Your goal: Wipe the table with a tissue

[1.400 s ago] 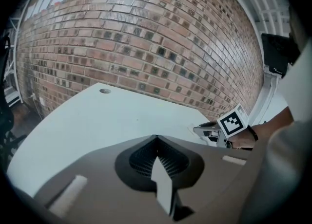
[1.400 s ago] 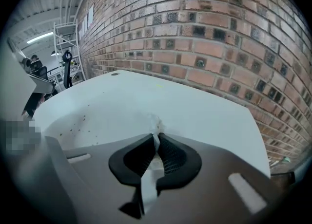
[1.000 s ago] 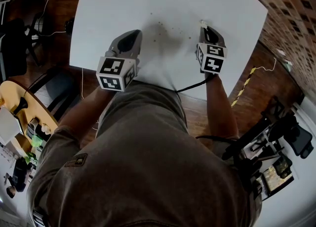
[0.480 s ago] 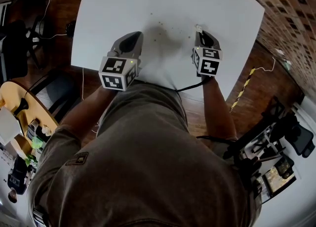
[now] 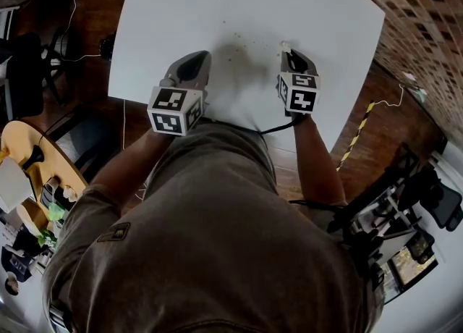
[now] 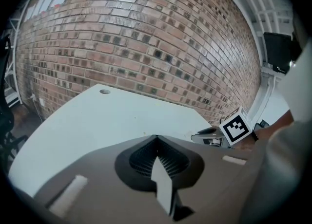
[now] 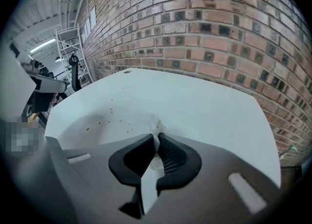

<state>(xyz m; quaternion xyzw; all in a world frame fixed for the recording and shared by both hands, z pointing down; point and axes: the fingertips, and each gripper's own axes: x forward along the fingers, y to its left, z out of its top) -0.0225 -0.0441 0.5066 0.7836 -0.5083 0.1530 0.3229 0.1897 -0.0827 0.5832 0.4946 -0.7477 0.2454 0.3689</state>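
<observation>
2 arms forward, left gripper (image 5: 195,58) jaws together, right gripper (image 5: 291,53) jaws tight on tissue (image 7: 155,122).

So the tissue (image 7: 156,124) was a small white crumpled wad, pinched tight in the right gripper (image 7: 157,139), with only a little tuft poking out past the tips. It looked like it was pressed down on the table (image 7: 209,103), but honestly that was hard to call from the head view. The table was plain white and flat, with rounded corners and a small round hole (image 6: 104,91) near the far edge. A loose scatter of tiny brown specks (image 7: 114,113) sat on it just left of the tissue.
</observation>
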